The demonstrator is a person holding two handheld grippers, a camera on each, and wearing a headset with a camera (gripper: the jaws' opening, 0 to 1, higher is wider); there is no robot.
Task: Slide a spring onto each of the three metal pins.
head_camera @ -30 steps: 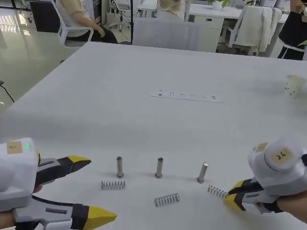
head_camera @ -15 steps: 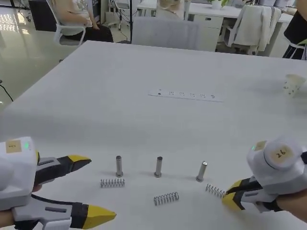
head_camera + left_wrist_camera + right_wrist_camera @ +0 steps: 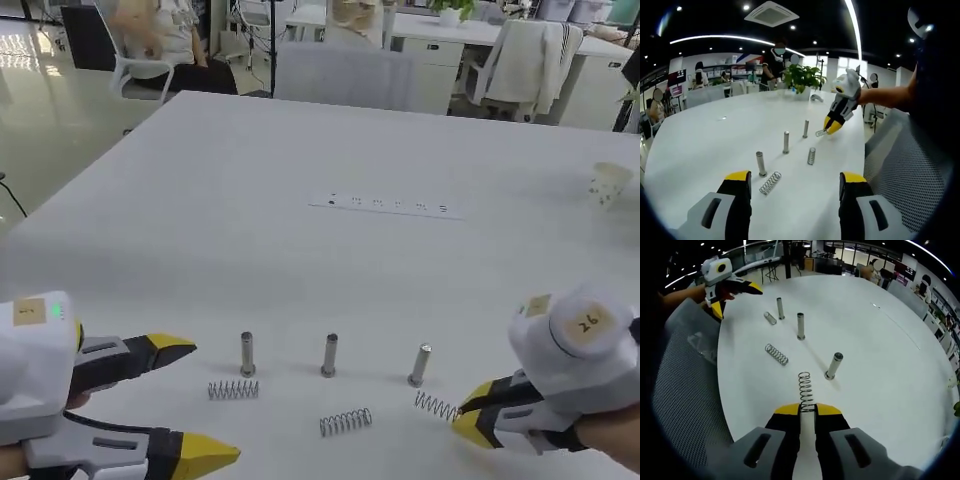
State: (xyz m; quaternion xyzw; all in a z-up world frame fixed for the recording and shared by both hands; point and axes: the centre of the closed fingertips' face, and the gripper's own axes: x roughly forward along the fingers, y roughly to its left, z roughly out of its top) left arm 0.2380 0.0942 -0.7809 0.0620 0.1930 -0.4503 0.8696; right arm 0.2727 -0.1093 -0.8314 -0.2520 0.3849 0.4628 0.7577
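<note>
Springs [image 3: 345,421] number three by three upright pins [image 3: 329,355]; right claw [image 3: 807,410] pinches one spring [image 3: 805,385], left claw [image 3: 796,176] spread wide.

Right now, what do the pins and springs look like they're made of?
The pins: solid metal, likely steel; smooth grey, satin sheen with a brighter top. The springs: thin coiled wire, probably steel; silvery, light glints off the turns.

The spring [image 3: 805,386] hides its near end between the tips of the right gripper [image 3: 807,409]; the picture's near-left edge crops the left gripper [image 3: 212,401].
</note>
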